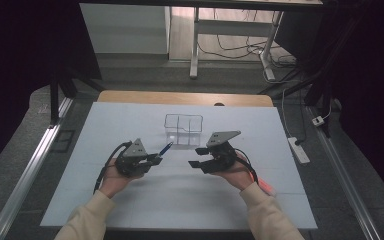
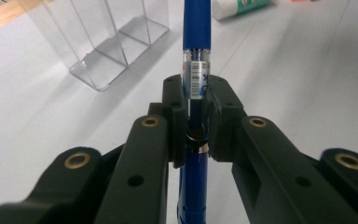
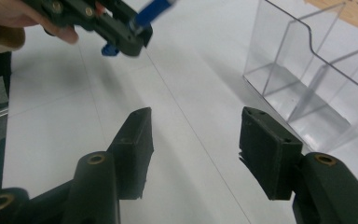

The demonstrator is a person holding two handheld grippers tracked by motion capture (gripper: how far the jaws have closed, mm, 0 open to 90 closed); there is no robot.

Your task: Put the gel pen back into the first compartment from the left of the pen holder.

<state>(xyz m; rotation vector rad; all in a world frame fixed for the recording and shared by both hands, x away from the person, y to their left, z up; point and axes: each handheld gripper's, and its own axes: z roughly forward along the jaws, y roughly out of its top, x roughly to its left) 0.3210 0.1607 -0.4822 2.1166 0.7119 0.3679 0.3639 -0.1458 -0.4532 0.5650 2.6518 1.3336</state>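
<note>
Pen [image 2: 196, 56] and clear box [image 1: 183, 129] were the things in hand: a slim blue ballpoint, judged light and stiff, with a smooth plastic barrel that could swivel or slip between hard pads if pinched at one narrow spot. The left gripper [image 1: 155, 159] had its jaws closed on that barrel about midway, near the clear labelled section, so the pen ran straight out ahead of the jaws in the left gripper view and angled up towards the box in the high view. That middle hold looked sound, since it kept the weight even on both sides; a grip nearer the tip would likely let the tail swing. The right gripper [image 3: 193, 149] hovered just beside it over the white table [image 1: 130, 200], its jaws standing well apart with nothing between them. The box stood a little beyond both grippers, upright, open-topped, split by thin partitions; it seemed light, rigid and easy to nudge, so the pen would need lowering in gently rather than pushing against a wall.
</note>
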